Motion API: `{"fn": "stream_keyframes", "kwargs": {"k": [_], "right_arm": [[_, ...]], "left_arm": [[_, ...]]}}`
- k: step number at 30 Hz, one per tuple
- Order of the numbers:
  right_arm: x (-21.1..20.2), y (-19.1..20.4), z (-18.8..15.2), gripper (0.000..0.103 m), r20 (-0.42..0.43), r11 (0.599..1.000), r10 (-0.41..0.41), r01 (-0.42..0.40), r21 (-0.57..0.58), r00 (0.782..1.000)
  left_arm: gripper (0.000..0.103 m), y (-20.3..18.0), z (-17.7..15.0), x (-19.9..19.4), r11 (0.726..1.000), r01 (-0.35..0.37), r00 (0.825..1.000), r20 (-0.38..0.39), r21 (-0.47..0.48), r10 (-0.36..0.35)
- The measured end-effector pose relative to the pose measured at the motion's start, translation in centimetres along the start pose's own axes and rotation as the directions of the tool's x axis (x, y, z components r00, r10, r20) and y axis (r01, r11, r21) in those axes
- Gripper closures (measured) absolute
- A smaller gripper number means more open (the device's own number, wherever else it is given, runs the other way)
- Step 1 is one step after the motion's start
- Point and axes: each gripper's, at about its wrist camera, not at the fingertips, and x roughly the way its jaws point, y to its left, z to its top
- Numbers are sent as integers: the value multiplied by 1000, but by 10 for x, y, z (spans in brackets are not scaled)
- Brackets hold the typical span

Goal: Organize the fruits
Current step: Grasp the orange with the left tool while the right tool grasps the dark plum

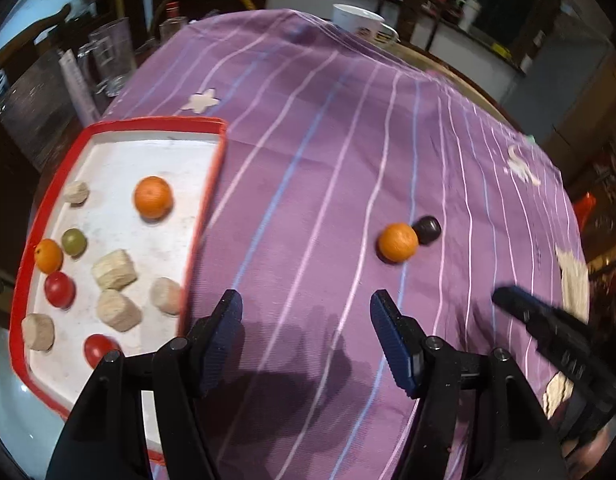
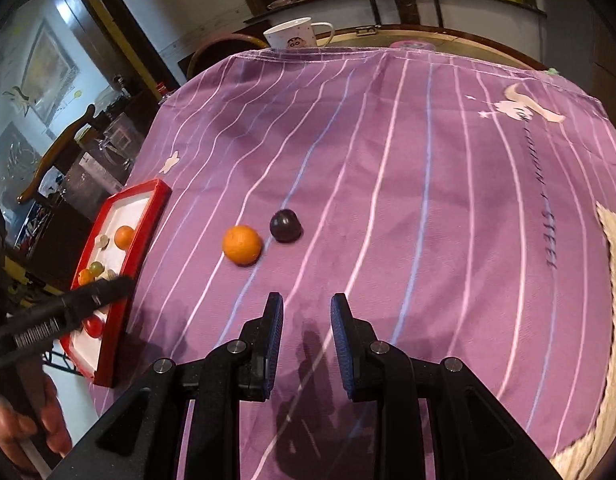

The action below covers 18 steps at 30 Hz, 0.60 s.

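Observation:
A small orange (image 1: pixel 397 241) and a dark plum (image 1: pixel 427 230) lie touching on the purple striped cloth; both also show in the right wrist view, the orange (image 2: pixel 242 245) left of the plum (image 2: pixel 285 225). A red-rimmed white tray (image 1: pixel 212 184) at the left holds an orange (image 1: pixel 153 197), a smaller orange, a green grape (image 1: pixel 74 241), two red tomatoes (image 1: pixel 59 289) and several beige chunks (image 1: pixel 114 269). My left gripper (image 1: pixel 306 322) is open and empty, near the tray's right edge. My right gripper (image 2: pixel 306 320) is open and empty, short of the two loose fruits.
A white mug (image 2: pixel 296 34) stands at the table's far edge. Glass mugs (image 1: pixel 112 56) and clutter sit left of the tray. The tray also shows in the right wrist view (image 2: pixel 120 276). A beige patch (image 2: pixel 615 264) lies on the cloth's right side.

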Motion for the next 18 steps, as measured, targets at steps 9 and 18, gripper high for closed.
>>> {"fn": "stream_keyframes", "kwargs": {"k": [9, 18], "right_arm": [[54, 23, 46, 76, -47, 996, 34, -37, -76, 998], [91, 28, 61, 73, -70, 984, -106, 94, -154, 992]], "left_arm": [[37, 12, -10, 12, 1000, -9, 1000, -29, -26, 8], [37, 30, -11, 18, 998, -11, 999, -37, -70, 9]]}}
